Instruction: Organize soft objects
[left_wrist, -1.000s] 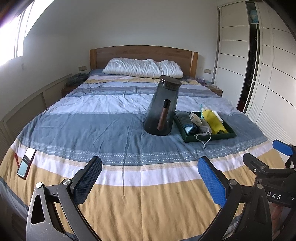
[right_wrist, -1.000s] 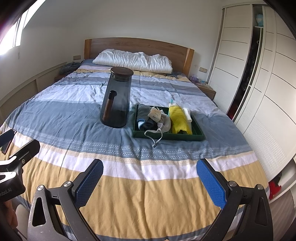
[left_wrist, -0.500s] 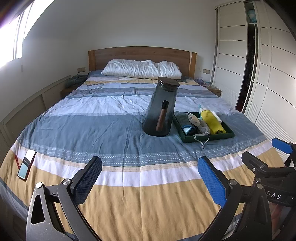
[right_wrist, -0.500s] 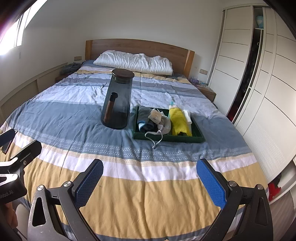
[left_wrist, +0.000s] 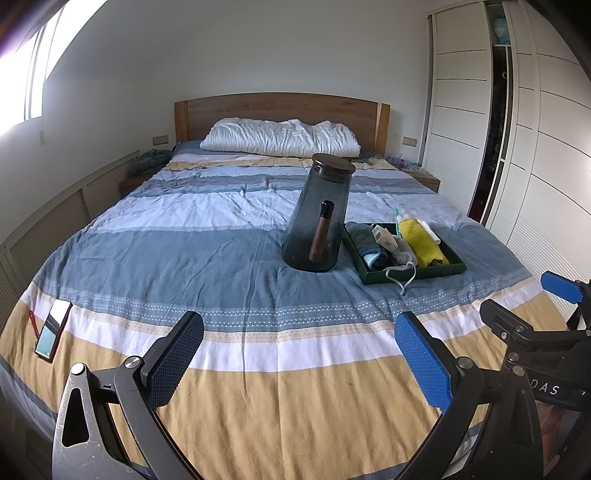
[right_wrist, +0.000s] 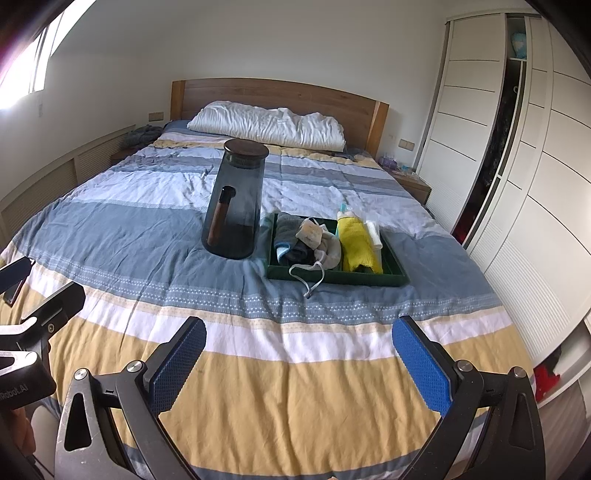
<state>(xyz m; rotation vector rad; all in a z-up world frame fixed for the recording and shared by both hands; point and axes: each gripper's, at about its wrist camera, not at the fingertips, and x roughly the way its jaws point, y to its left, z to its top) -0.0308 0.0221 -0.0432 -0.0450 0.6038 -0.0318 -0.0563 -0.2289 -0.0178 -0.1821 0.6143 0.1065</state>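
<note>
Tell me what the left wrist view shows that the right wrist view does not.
Only the left wrist view shows the flat phone with a red edge lying near the bed's left edge. Only the right wrist view shows something red low beside the white wardrobe. Both show the tall smoky glass jar with a dark lid, the dark green tray of folded cloths beside it, and the white pillow.

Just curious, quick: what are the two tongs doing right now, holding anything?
Left tongs: open, holding nothing, above the bed.
Right tongs: open, holding nothing, also above the bed.
</note>
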